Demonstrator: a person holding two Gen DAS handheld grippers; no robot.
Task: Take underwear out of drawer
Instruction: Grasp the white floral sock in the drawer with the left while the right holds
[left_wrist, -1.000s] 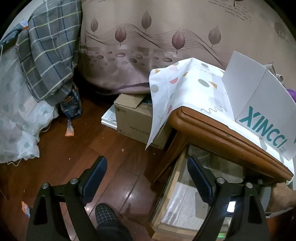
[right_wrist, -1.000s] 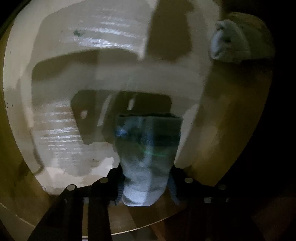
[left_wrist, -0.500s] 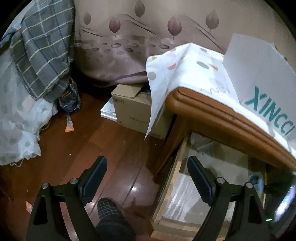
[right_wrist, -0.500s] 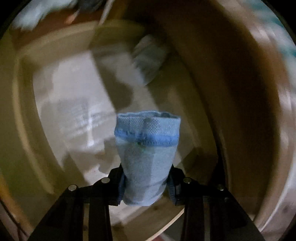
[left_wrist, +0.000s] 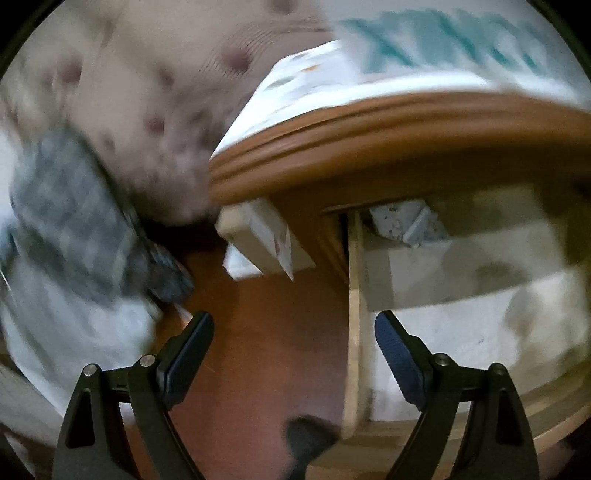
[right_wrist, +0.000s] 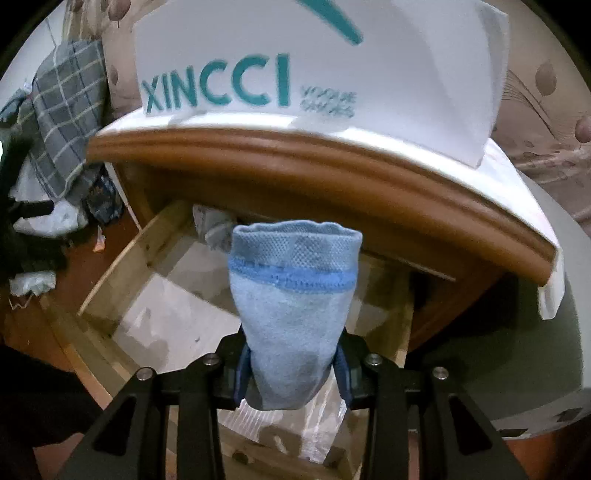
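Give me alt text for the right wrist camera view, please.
The right gripper is shut on a rolled light-blue underwear, held up over the open wooden drawer. Behind it, a white box lettered XINCCI stands on the nightstand top.

The left wrist view is heavily motion-smeared: the curtain (left_wrist: 155, 92) and the teal lettering on the white box (left_wrist: 443, 40) dissolve into streaks, and only the tongs (left_wrist: 293, 354) stay sharp. The right wrist view is crisper, though the lettering is slightly soft. Both are dim and warm-toned, with shadow under the wooden counter (right_wrist: 332, 162), fisheye bending and black corners.
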